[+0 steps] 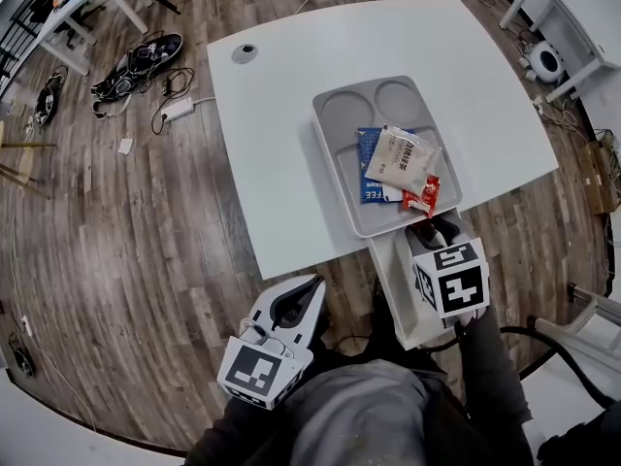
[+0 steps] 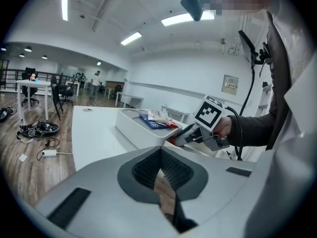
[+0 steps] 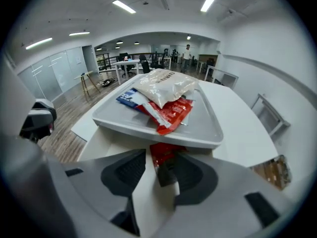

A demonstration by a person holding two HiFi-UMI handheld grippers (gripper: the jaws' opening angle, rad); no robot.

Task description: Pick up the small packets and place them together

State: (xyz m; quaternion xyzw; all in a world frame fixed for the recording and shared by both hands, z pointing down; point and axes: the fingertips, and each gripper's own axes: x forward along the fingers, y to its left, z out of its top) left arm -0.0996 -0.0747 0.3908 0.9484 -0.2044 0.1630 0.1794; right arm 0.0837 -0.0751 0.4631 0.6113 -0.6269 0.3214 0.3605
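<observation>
One red packet [image 3: 161, 155], likely limp and slick, lies at the tray's [image 3: 198, 139] six o'clock between the right gripper's [image 3: 154, 172] spread jaws and wants a mid-body pinch, while the left gripper's [image 2: 159, 175] jaws are pressed together.

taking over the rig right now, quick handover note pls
Left gripper: shut, empty, over the floor beside the table.
Right gripper: jaws apart just below the tray's near rim, loose red packet between them; no firm pinch visible.
Done: blue packet, beige packet and second red packet piled in the tray's large compartment.
Left: probably close on the loose red packet and add it to the pile.
</observation>
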